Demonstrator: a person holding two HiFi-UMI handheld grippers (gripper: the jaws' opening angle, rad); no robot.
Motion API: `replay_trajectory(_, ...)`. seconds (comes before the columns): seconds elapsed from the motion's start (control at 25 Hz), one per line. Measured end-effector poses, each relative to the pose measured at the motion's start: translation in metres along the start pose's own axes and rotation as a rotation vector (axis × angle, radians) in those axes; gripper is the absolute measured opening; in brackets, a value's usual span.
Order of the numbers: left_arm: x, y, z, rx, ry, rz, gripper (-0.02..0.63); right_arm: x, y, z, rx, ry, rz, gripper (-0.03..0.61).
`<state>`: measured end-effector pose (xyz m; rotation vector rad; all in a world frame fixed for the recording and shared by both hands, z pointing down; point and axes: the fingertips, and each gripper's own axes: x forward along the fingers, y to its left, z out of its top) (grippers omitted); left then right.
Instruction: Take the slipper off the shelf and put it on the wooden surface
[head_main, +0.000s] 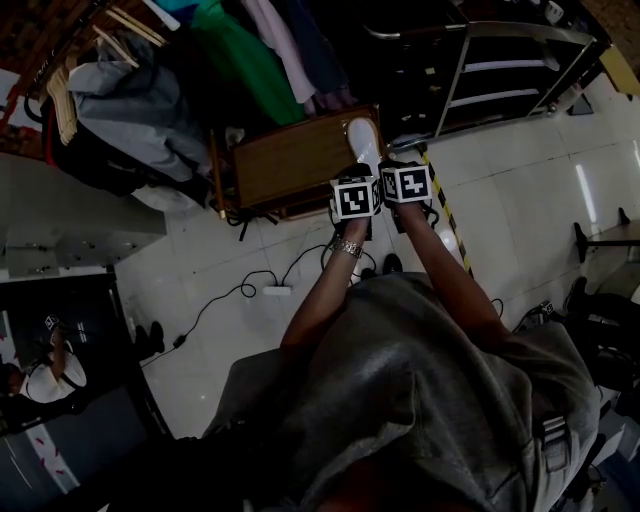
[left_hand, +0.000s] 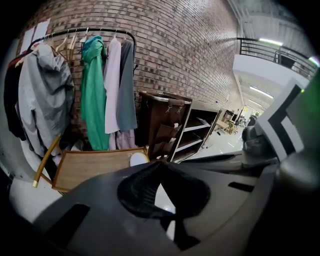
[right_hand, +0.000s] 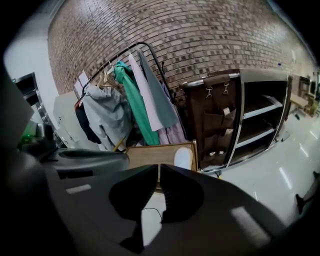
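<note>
On the desk (head_main: 290, 160), at its end nearest the shelf (head_main: 500, 70), lies the white slipper (head_main: 362, 140), flat and alone. It is off the shelf already, so by the look of it the placing is done. Nothing else sits on the wood. A clothes rack (head_main: 230, 50) with hanging jackets stands behind the desk, against the brick wall.

Handling, as a judgement: the slipper looks light and soft, with a thin sole that would bend if pinched at one end. The fabric should not be slippery and nothing about it is fragile. The best hold is probably across the sole edge near the middle or on the upper band, so it hangs level. A hold on the toe tip would let it droop. Which end is the toe cannot be made out here.

Left tongs (left_hand: 161, 165): tips together and nothing between them, with the slipper (left_hand: 138, 159) just past them on the desk (left_hand: 95, 167). Right tongs (right_hand: 158, 167): closed flat on each other and empty, with the slipper (right_hand: 183, 158) ahead and a little to the right.

Pose: in the head view both arms reach forward, almost straight, with the two marker cubes side by side and nearly touching. Both tongs tilt down toward the slipper end of the desk, raised above it and touching neither slipper nor wood. The shelf (right_hand: 260, 120) rungs look bare from the right gripper view.
</note>
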<state>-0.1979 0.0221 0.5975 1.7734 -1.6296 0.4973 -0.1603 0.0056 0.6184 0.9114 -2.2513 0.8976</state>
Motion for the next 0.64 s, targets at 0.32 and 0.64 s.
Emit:
replay_trajectory(0.32, -0.012, 0.005, 0.004, -0.026, -0.033, -0.001, 0.003, -0.012, 0.018, 0.000, -0.088, -0.016, 0.010, 0.014)
replay_trajectory(0.64, -0.023, 0.004, -0.002, -0.011, -0.042, -0.006, 0.003, -0.020, 0.026, -0.001, -0.150, -0.036, -0.009, 0.015)
